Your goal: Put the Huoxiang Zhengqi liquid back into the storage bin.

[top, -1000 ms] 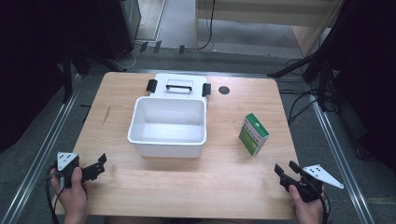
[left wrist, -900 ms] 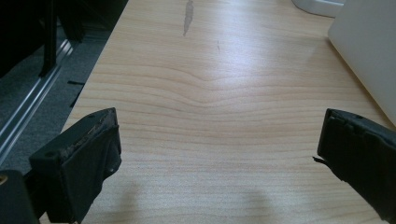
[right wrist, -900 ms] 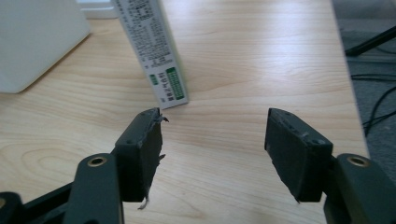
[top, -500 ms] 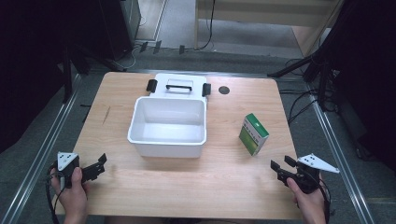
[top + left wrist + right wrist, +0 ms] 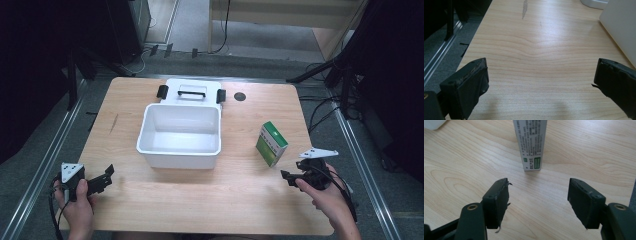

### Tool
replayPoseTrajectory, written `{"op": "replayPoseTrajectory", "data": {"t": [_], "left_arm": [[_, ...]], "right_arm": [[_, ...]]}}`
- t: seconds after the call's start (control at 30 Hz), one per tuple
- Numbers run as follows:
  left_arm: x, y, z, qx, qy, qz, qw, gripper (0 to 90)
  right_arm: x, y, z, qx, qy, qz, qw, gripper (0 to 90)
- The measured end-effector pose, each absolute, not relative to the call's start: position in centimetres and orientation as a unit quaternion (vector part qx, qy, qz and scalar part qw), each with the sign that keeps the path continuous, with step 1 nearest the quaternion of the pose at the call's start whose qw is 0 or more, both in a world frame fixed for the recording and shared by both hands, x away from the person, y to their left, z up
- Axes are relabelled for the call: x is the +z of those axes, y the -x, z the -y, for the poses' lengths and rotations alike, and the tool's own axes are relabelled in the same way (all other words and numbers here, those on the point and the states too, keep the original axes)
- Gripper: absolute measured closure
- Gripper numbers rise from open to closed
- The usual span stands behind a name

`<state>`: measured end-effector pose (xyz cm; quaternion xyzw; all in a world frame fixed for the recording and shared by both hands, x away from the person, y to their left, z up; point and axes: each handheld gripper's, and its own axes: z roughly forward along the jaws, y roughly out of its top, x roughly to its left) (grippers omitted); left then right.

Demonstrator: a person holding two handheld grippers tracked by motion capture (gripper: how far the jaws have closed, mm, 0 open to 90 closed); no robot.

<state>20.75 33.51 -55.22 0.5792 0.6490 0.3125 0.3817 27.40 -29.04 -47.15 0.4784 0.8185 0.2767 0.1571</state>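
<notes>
A green and white carton (image 5: 271, 143) stands upright on the wooden table (image 5: 210, 200), right of a white bin (image 5: 180, 135). My right gripper (image 5: 288, 176) hovers just in front of the carton, a short gap away. In the right gripper view the carton (image 5: 531, 143) rises ahead of the open jaws (image 5: 537, 195), and nothing lies between them; they have just been opening a little wider. My left gripper (image 5: 106, 175) rests at the table's near left corner, open and holding nothing. Its jaws (image 5: 540, 80) frame bare wood.
The white bin is empty, and its lid (image 5: 192, 92) with black latches lies flat behind it. A round dark hole (image 5: 240, 96) marks the table's far side. The bin's wall (image 5: 621, 27) shows at the right of the left gripper view.
My right gripper has moved left and up from the table's near right edge toward the carton. The left gripper has stayed in place.
</notes>
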Motion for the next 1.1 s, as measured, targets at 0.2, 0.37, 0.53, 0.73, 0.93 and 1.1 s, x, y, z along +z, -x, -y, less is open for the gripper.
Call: {"op": "replayPoseTrajectory", "data": {"t": [0.2,0.37,0.53,0.73,0.93,1.1], "left_arm": [[-55.2,-20.8,-33.5,0.312,-0.578,-0.650,0.382,0.0],[-55.2,-20.8,-33.6,0.310,-0.578,-0.650,0.383,0.0],[-55.2,-20.8,-33.6,0.309,-0.577,-0.651,0.385,0.0],[-55.2,-20.8,-33.7,0.307,-0.576,-0.652,0.386,0.0],[-55.2,-20.8,-33.7,0.307,-0.576,-0.652,0.386,0.0],[-55.2,-20.8,-33.7,0.307,-0.576,-0.652,0.386,0.0]], "right_arm": [[-45.8,-29.2,28.0,0.230,-0.482,-0.835,0.135,31.0],[-45.1,-30.8,27.1,0.200,-0.492,-0.842,0.095,26.0],[-44.4,-32.4,26.5,0.166,-0.507,-0.842,0.074,24.1],[-42.6,-33.9,25.4,0.143,-0.499,-0.853,0.047,21.5],[-41.4,-35.1,24.3,0.119,-0.494,-0.860,0.041,21.2],[-40.6,-36.2,23.3,0.095,-0.492,-0.864,0.050,21.1]]}}
